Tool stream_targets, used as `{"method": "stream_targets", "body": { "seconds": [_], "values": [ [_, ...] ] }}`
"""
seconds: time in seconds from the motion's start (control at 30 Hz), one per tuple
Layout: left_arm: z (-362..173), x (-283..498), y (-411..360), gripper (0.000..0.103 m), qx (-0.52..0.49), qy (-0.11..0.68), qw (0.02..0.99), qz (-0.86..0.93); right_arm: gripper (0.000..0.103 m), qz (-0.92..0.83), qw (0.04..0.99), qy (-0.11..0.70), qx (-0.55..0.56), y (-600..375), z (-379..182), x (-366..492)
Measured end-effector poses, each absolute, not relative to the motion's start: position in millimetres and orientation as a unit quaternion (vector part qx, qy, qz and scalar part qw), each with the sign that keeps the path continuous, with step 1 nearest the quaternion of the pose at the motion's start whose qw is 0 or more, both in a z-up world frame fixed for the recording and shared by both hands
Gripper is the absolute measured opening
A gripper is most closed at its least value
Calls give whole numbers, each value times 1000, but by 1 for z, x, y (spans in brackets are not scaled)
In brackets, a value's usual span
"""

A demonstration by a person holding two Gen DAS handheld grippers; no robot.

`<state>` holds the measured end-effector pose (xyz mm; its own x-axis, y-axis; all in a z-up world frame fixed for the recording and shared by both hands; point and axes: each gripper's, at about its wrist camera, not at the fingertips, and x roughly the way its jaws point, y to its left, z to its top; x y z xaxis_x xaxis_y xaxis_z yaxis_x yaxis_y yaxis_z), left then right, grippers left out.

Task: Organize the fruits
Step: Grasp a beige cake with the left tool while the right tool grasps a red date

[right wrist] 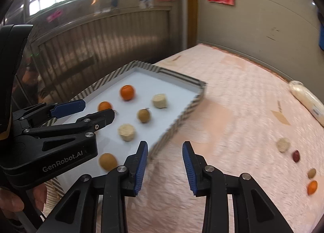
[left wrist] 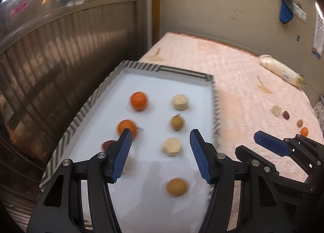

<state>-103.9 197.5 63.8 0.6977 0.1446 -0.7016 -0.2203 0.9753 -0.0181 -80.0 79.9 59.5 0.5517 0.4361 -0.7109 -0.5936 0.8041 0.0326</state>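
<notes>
Two claws are in my feeds, and both stand wide with nothing between their blue pads. My left gripper (left wrist: 161, 157) hovers over the near half of the striped tray (left wrist: 81, 119). Just ahead of its gap lies a pale cut piece (left wrist: 171, 146), and beyond that a brown round fruit (left wrist: 177, 123) and a second pale piece (left wrist: 179, 102) in a line running away from me. Below the gap, closer to me, sits a larger brown fruit (left wrist: 176, 186). The left finger partly covers an orange (left wrist: 126, 128); a second orange (left wrist: 138, 101) lies farther out on that side. A dark red fruit (left wrist: 107, 144) peeks from behind the same finger, and something pale behind it is too blurred to name.

My right gripper (right wrist: 165, 165) hangs over the pink quilt (right wrist: 232, 111), just off the tray's right wall, its left finger close to the rim. Nothing lies between its fingers. Well off to its right, on the quilt, four loose pieces wait in a row: a pale piece (right wrist: 283, 144), a dark red fruit (right wrist: 296, 156), a small brown fruit (right wrist: 311, 173) and a small orange (right wrist: 312, 187). Farther out on the right lies a long white wrapped bundle (right wrist: 307, 99) near the wall.
</notes>
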Motion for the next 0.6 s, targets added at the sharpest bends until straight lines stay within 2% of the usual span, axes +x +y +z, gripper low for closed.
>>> {"method": "stream_targets", "body": {
  "seconds": [0.13, 0.6],
  "values": [
    [66, -93, 173, 60, -38, 375, 923, 81, 39, 271, 884, 370, -96, 54, 62, -75],
    [65, -62, 98, 60, -8, 386, 922, 23, 40, 207, 898, 384, -60, -24, 56, -61]
  ]
}}
